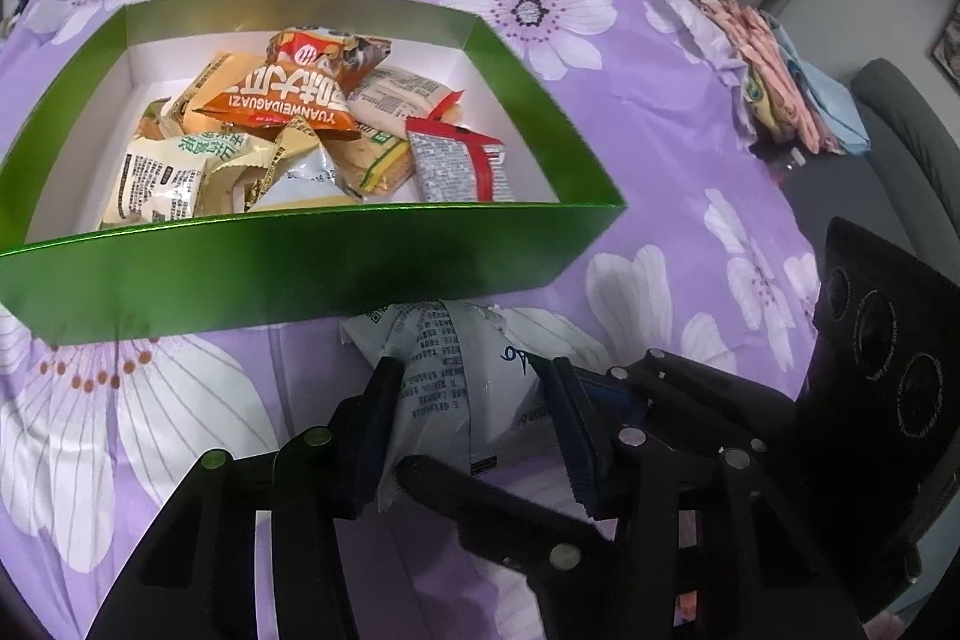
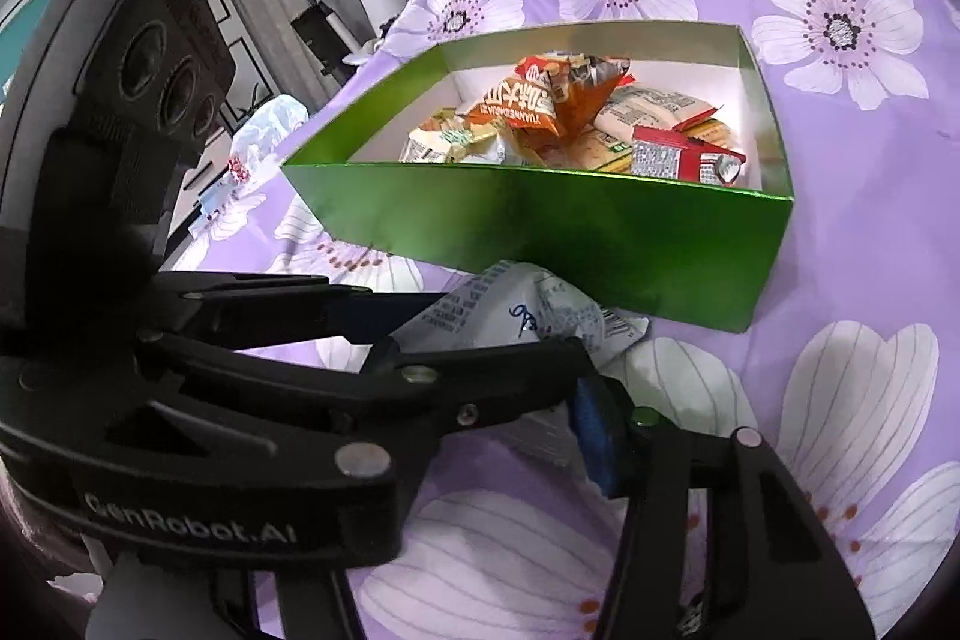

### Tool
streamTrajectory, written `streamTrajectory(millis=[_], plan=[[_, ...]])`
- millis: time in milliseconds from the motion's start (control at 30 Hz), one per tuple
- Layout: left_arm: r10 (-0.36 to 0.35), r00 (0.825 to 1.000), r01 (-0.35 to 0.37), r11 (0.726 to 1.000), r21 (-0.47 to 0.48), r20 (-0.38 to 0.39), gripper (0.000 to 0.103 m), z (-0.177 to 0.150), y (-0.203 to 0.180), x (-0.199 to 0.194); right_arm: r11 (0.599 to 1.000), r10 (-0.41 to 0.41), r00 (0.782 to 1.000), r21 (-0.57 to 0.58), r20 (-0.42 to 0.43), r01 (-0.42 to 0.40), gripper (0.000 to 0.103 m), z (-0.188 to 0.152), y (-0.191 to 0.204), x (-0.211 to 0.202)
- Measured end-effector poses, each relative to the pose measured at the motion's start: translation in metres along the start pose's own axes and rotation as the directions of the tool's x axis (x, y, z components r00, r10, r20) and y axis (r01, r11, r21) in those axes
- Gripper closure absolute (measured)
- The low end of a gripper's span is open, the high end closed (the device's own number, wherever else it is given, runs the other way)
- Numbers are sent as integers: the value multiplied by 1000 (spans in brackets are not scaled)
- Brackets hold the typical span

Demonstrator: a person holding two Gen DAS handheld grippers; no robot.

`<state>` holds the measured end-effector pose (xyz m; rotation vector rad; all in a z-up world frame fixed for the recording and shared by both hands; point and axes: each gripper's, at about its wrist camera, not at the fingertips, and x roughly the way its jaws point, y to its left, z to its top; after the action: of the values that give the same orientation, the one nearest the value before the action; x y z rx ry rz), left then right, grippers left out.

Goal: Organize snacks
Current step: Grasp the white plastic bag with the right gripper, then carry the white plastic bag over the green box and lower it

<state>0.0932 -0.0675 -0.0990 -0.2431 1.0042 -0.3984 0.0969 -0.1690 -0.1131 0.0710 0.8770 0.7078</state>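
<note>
A green box (image 1: 300,268) with a white inside stands on the purple flowered cloth and holds several snack packets, among them an orange one (image 1: 282,97) and a red and grey one (image 1: 459,166). My left gripper (image 1: 465,400) is shut on a white printed snack packet (image 1: 444,376) just in front of the box's near wall. In the right wrist view the same box (image 2: 600,232) and white packet (image 2: 516,316) show. The left gripper (image 2: 498,334) reaches in from the left there. Only one right finger (image 2: 597,436) shows, beside the packet.
A pile of folded cloth (image 1: 774,70) lies at the table's right edge, with a grey chair (image 1: 906,130) beyond. In the right wrist view a white plastic bag (image 2: 264,130) lies at the left edge, with a cabinet behind.
</note>
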Motion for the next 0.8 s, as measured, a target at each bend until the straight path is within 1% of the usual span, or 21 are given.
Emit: streamTrajectory(millis=[100, 267, 367, 567, 800], plan=[[-1, 1000, 1, 1000, 23, 16, 53, -4, -8, -10, 1000, 1, 1000, 10, 26, -1, 51, -2, 3, -11], [-16, 998, 14, 999, 53, 54, 54, -7, -19, -31, 1000, -23, 997, 1, 68, 23, 51, -4, 16, -31], [-15, 997, 9, 997, 73, 81, 54, -5, -26, -42, 999, -33, 995, -6, 94, 34, 51, -3, 24, -43], [-24, 989, 10, 995, 98, 144, 54, 0, -33, -68, 997, -50, 988, -48, 148, 58, 51, 9, 40, -64], [-25, 978, 1, 993, 120, 205, 54, 12, -36, -90, 993, -55, 979, -89, 194, 73, 51, 26, 53, -75]])
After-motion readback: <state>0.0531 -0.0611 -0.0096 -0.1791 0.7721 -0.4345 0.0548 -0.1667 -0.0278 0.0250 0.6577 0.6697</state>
